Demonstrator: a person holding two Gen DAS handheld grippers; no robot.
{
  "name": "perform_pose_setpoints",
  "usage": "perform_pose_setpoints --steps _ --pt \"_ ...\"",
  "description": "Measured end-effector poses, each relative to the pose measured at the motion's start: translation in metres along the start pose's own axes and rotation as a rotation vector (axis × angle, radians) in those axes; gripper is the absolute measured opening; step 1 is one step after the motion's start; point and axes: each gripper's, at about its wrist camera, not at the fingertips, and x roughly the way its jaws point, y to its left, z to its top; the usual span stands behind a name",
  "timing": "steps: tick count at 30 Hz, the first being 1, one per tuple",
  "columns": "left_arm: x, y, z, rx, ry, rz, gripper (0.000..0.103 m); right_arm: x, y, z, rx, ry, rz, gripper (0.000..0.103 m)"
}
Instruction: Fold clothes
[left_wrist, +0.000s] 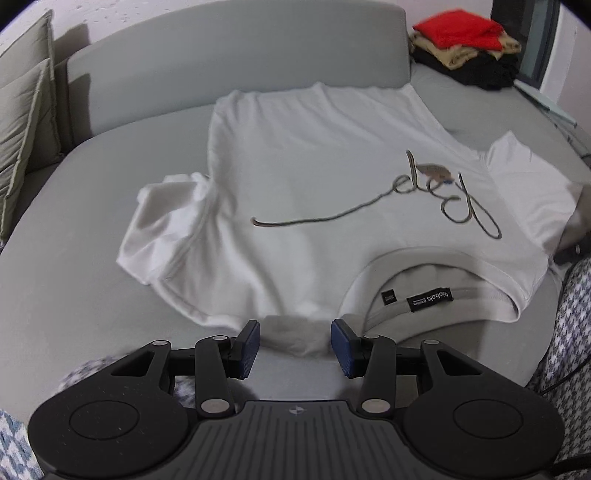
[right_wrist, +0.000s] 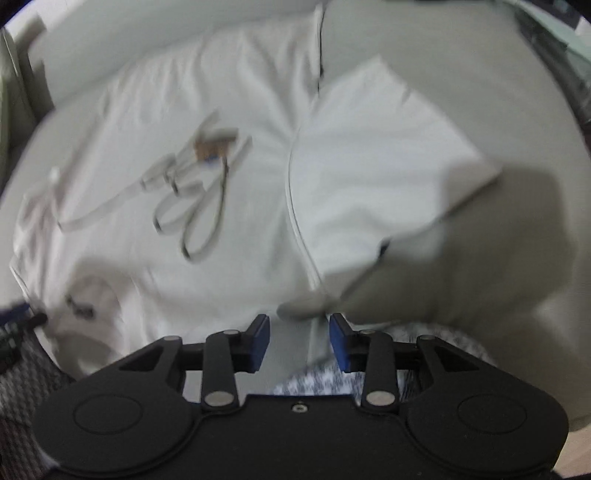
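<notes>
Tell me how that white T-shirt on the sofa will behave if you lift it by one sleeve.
The white T-shirt will probably droop and trail: its bunched sleeve shows limp fabric. It looks light and thin. It may slide easily over the smooth grey sofa.

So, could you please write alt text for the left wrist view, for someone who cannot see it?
A white T-shirt with a looping script print lies spread face up on a grey sofa, collar nearest the open, empty left gripper. Folded clothes sit stacked at the far right.

T-shirt (left_wrist: 314, 155): soft white cloth, matt, lightly creased.
Sofa (left_wrist: 236, 62): grey woven fabric, matt, smooth.
Left tool (left_wrist: 295, 343): matt black plastic; blue ribbed pads; dull metal pivot pins.
Folded stack (left_wrist: 465, 44): red, tan, black cloth.
</notes>
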Motion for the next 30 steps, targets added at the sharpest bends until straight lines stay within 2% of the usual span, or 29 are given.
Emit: perform_pose_setpoints --steps 3,6,9,11,13,16,17,19,20,21,23,24,27,30 --pt "-0.003 0.007 0.007 -0.032 -0.033 0.015 0.042 -0.008 0.002 0.006 0.044 -0.082 0.135 0.035" --pt "0.011 0.009 0.018 -0.076 -0.038 0.016 0.038 0.003 0.023 0.012 0.041 -0.101 0.219 0.031" --pt "0.035 0.006 0.024 -0.094 0.030 0.009 0.029 0.020 0.042 0.013 0.021 -0.076 0.206 0.031" --pt "0.034 -0.003 0.015 -0.030 0.069 0.017 0.029 0.028 0.045 0.005 0.037 -0.021 0.188 0.031" --pt "0.023 -0.012 0.005 0.061 0.068 0.029 0.028 0.023 0.049 -0.015 0.000 -0.031 0.199 0.032" --pt "0.005 0.004 -0.005 0.020 0.062 -0.050 0.025 0.007 0.052 -0.048 -0.064 -0.014 0.213 0.034" --pt "-0.001 0.010 -0.009 0.003 0.060 -0.078 0.027 0.003 0.053 -0.053 -0.064 0.026 0.223 0.034" --pt "-0.016 0.034 -0.011 -0.087 -0.019 -0.090 0.032 -0.007 0.054 -0.053 -0.042 0.003 0.270 0.034" --pt "-0.022 0.047 -0.010 -0.130 -0.073 -0.063 0.032 -0.012 0.055 -0.052 -0.032 -0.011 0.294 0.038" --pt "-0.026 0.061 -0.009 -0.186 -0.112 -0.029 0.033 -0.018 0.057 -0.047 -0.024 -0.053 0.317 0.049" --pt "-0.030 0.093 -0.005 -0.311 -0.173 0.026 0.038 -0.026 0.063 -0.033 0.004 -0.139 0.359 0.061" --pt "-0.028 0.108 -0.005 -0.381 -0.190 0.037 0.039 -0.026 0.066 -0.027 0.018 -0.158 0.383 0.062" --pt "-0.008 0.159 -0.009 -0.614 -0.166 0.033 0.039 -0.013 0.077 -0.008 0.079 -0.145 0.474 0.064" --pt "0.021 0.196 -0.014 -0.827 -0.095 -0.068 0.038 0.015 0.083 0.004 0.176 -0.083 0.545 0.065"
